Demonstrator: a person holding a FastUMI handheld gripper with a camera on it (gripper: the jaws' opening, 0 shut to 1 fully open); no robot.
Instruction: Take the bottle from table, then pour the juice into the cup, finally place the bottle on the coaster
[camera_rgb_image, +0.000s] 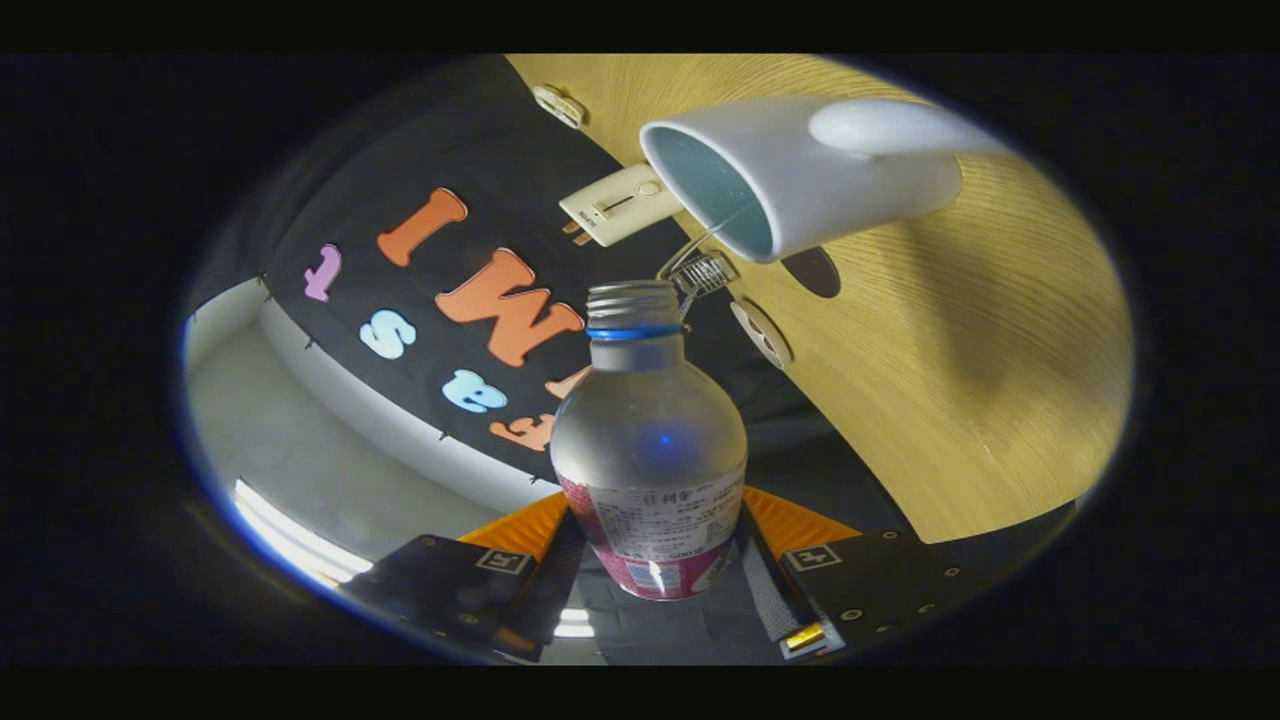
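The uncapped clear bottle (648, 440), blue ring at its neck and a pink-and-white label on its body, is tipped with its open mouth toward the white cup (800, 180) at one o'clock, cup opening facing the bottle.

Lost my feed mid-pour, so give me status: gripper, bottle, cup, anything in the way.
Gripper shut on bottle, uncapped, tilted. Bottle mouth just short of white cup on wooden table. Small wire item by the rim; path otherwise open.
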